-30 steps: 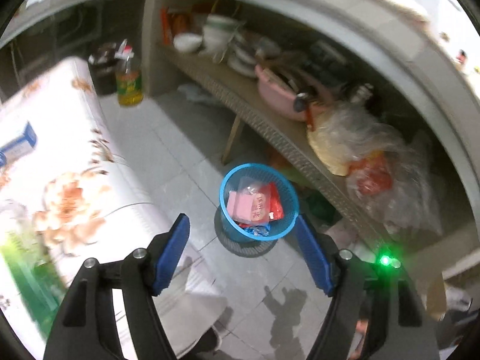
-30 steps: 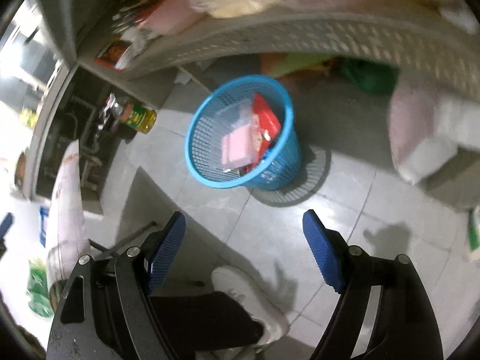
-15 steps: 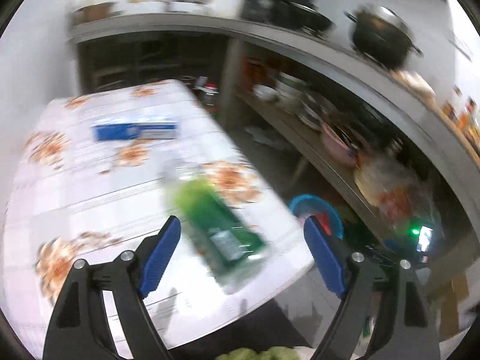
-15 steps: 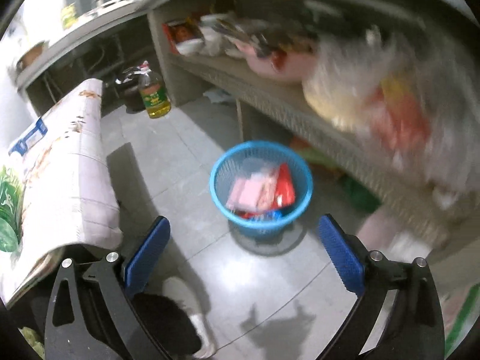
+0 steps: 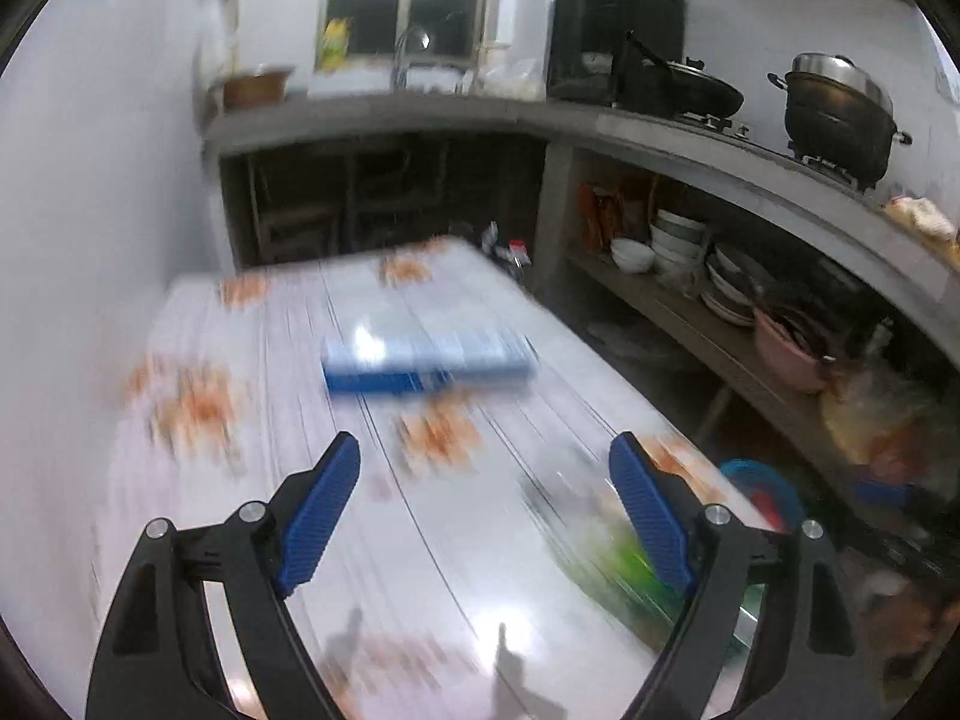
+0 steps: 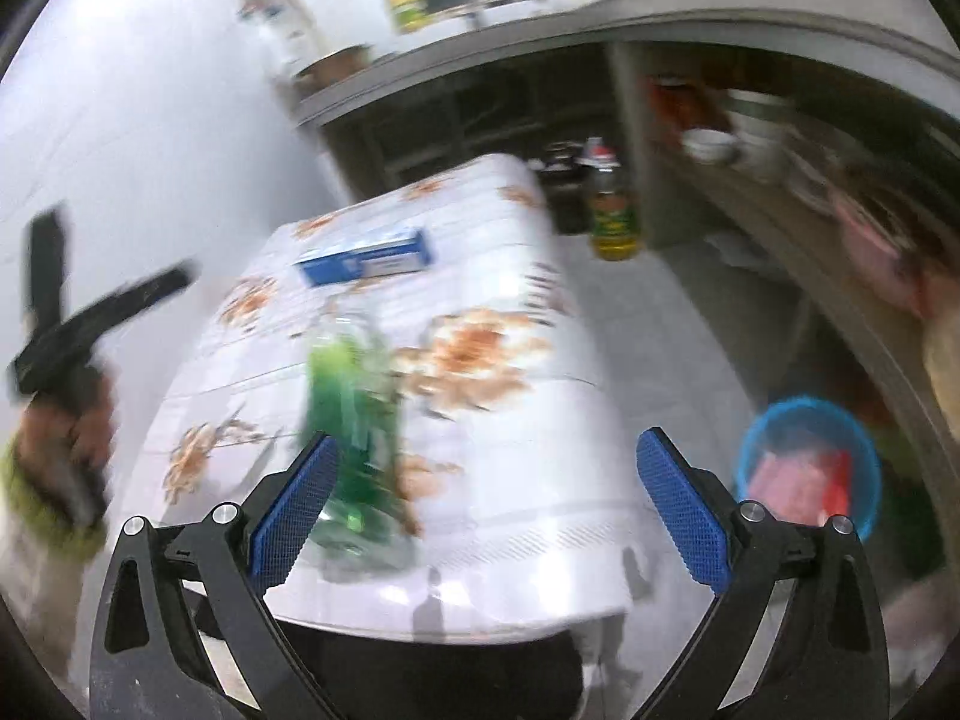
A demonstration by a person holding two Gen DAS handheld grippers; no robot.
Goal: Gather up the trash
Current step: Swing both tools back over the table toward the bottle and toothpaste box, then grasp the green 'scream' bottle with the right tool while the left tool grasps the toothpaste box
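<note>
A blue and white box (image 5: 427, 356) lies in the middle of the floral table (image 5: 300, 480); it also shows in the right wrist view (image 6: 367, 257). A clear green plastic bottle (image 6: 354, 414) lies nearer the table's front edge, blurred in the left wrist view (image 5: 624, 564). The blue trash basket (image 6: 807, 468) with pink and red wrappers stands on the floor right of the table, also in the left wrist view (image 5: 765, 495). My left gripper (image 5: 486, 516) is open and empty above the table. My right gripper (image 6: 486, 510) is open and empty over the front edge.
A concrete counter with a wok (image 5: 684, 90) and pot (image 5: 840, 114) runs along the right, shelves of bowls (image 5: 678, 240) beneath. An oil bottle (image 6: 612, 210) stands on the floor past the table. The left hand's gripper (image 6: 78, 324) shows at the left.
Both grippers have swung up and away from the basket toward the table. The left view now faces the box; the right view has the bottle and table in front.
</note>
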